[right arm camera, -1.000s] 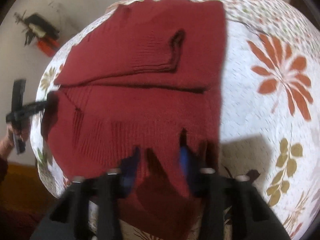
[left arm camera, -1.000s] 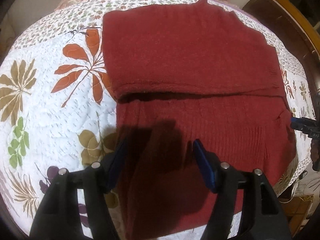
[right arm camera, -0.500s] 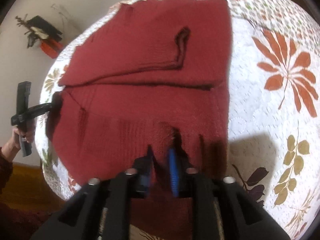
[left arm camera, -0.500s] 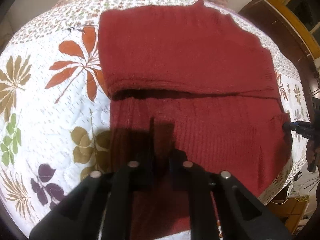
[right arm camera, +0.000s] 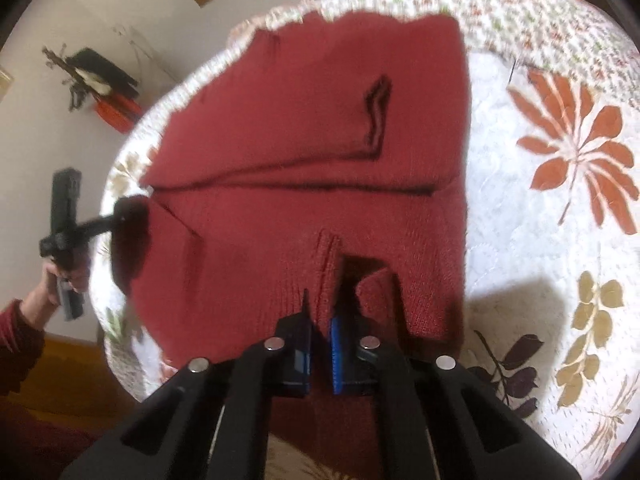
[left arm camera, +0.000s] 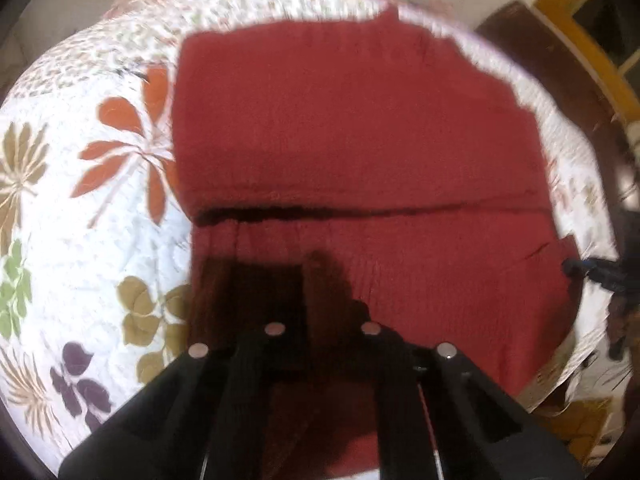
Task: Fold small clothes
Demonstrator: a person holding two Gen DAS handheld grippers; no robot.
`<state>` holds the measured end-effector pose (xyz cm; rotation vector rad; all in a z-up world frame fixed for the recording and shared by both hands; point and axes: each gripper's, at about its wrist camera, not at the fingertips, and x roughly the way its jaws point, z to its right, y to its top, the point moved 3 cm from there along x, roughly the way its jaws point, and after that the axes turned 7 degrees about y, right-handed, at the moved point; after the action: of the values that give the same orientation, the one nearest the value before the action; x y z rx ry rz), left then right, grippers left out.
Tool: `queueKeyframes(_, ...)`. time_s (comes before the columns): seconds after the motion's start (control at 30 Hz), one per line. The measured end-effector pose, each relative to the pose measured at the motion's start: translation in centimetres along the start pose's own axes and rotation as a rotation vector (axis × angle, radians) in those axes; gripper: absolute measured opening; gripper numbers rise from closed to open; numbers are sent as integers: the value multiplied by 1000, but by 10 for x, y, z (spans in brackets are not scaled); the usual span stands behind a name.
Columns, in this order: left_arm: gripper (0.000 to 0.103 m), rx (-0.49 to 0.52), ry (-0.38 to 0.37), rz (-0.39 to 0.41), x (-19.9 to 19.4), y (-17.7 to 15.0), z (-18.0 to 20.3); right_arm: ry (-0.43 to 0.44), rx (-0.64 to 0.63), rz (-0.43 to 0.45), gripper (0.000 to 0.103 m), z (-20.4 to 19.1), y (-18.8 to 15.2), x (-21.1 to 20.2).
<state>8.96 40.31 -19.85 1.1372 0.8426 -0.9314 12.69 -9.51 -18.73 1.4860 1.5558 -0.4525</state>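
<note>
Both hand-held grippers were wide open 1 s ago. Now the left hand-held gripper (left arm camera: 308,308) & right hand-held gripper (right arm camera: 320,340) pinch the near hem of the red sweater (right arm camera: 320,152), mid-frame on the bed quilt (right arm camera: 540,240). Prob. ready to lift & fold over.

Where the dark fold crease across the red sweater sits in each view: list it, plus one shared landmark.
Left wrist: fold crease crosses the red sweater horizontally at mid-frame, above the left tool.
Right wrist: the crease runs across the centre, above the right tool.
Shared landmark: orange leaf print on the quilt.
</note>
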Motion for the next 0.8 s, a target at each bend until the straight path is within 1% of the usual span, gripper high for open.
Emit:
queueKeyframes(0.1, 6, -9, -22, 76, -30, 1, -4, 20, 5, 64, 7, -4, 6, -27)
queueKeyframes(0.2, 6, -33, -36, 146, -54, 5, -11, 33, 11, 115, 7, -5, 13, -46)
queueKeyframes(0.27, 6, -46, -35, 183, -64, 11, -12, 51, 18, 158, 7, -6, 23, -59)
queueKeyframes(0.37, 6, -75, -47, 243, -75, 33, -15, 58, 3, 201, 7, -9, 42, -70)
queueKeyframes(0.43, 6, -80, -54, 261, -75, 51, -17, 60, -8, 224, 7, -10, 60, -74)
queueKeyframes(0.57, 6, -62, -30, 294, -63, 97, -8, 26, -50, 231, 7, -13, 104, -70)
queueKeyframes(0.67, 6, -77, -25, 292, -47, 131, -13, 10, -59, 232, 7, -8, 135, -63)
queueKeyframes(0.8, 6, -69, 12, 300, -29, 167, -16, -15, -41, 245, 7, 7, 175, -54)
